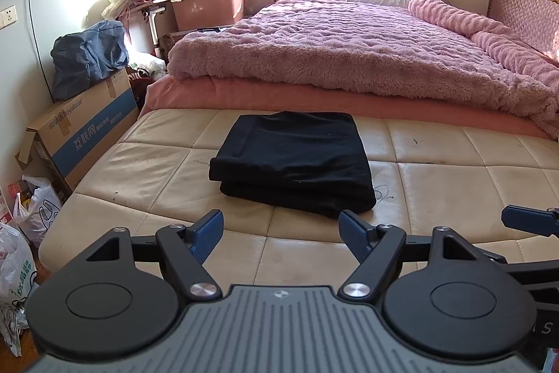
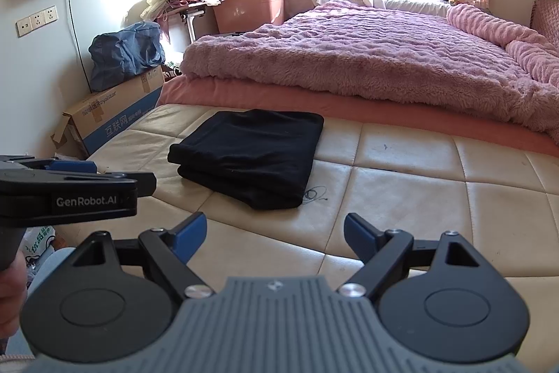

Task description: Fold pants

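Black pants (image 1: pixel 297 159) lie folded into a compact rectangle on the cream padded bench (image 1: pixel 139 170); in the right wrist view the same pants (image 2: pixel 251 152) sit left of centre. My left gripper (image 1: pixel 281 233) hovers just short of the pants' near edge, open, nothing between its blue pads. My right gripper (image 2: pixel 274 235) is open too, held back from the pants and to their right, empty. The left gripper's body (image 2: pixel 70 191) shows at the left edge of the right wrist view, and a right fingertip (image 1: pixel 531 219) pokes into the left wrist view.
A bed with a fluffy pink blanket (image 1: pixel 349 51) lies behind the bench. A cardboard box (image 1: pixel 87 131) with a blue bag (image 1: pixel 87 58) on it stands at the left, plastic bags (image 1: pixel 21 233) on the floor. The cream bench (image 2: pixel 436 191) stretches bare to the right of the pants.
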{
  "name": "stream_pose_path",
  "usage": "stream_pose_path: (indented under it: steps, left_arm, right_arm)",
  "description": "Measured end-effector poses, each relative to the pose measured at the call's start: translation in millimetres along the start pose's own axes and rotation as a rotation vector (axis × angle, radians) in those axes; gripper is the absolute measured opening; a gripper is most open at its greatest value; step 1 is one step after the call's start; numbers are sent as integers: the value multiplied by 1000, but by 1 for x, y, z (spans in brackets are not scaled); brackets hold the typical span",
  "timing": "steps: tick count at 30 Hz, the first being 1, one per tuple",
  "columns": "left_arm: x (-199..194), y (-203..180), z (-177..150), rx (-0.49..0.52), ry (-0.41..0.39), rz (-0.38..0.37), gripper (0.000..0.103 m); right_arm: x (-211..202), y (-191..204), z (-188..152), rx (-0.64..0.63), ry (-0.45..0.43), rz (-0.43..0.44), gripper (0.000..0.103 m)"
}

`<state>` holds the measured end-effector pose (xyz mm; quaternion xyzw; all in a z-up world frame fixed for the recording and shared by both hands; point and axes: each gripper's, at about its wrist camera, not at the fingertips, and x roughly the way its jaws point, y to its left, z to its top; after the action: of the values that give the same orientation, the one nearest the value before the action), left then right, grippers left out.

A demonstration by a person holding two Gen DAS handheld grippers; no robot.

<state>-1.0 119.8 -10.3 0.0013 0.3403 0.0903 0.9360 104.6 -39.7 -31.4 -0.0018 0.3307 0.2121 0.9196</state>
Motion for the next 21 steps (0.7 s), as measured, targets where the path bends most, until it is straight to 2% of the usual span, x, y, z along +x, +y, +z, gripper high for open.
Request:
stream_pose_path:
  steps: [21]
  left_arm:
    - [0, 1, 1, 0, 0, -6, 88]
  right_arm:
    - [-2, -2, -1, 2, -4, -4, 82]
